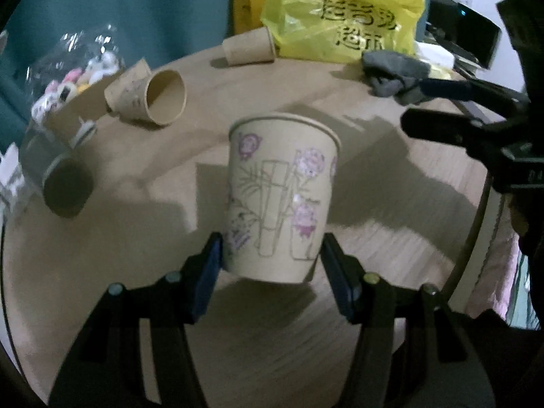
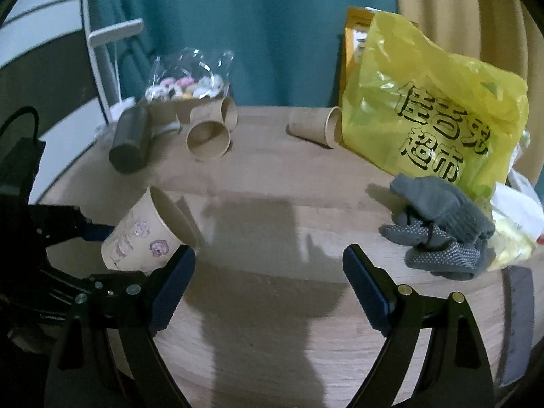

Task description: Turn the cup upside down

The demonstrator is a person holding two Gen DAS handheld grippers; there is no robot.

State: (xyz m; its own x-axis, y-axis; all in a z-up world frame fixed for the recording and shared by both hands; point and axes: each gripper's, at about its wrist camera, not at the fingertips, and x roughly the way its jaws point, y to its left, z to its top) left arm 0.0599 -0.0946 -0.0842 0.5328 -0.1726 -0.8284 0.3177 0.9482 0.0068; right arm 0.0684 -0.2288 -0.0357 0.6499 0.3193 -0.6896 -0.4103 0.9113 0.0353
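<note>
Black linkage arms, blue-padded jaws.

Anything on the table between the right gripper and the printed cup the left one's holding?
No: in the right wrist view, only bare, shadowed tabletop separates the open right gripper from the printed cup.

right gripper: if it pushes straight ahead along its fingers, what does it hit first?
Likely nothing soon. The right gripper is open over bare table; the printed cup sits off to its left, the grey gloves to its right. Depth unclear.

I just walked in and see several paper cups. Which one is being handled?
On the round wooden table, near its front, the left gripper pinches one paper cup. Unlike the plain brown cups lying behind, it carries purple cartoon drawings.
</note>
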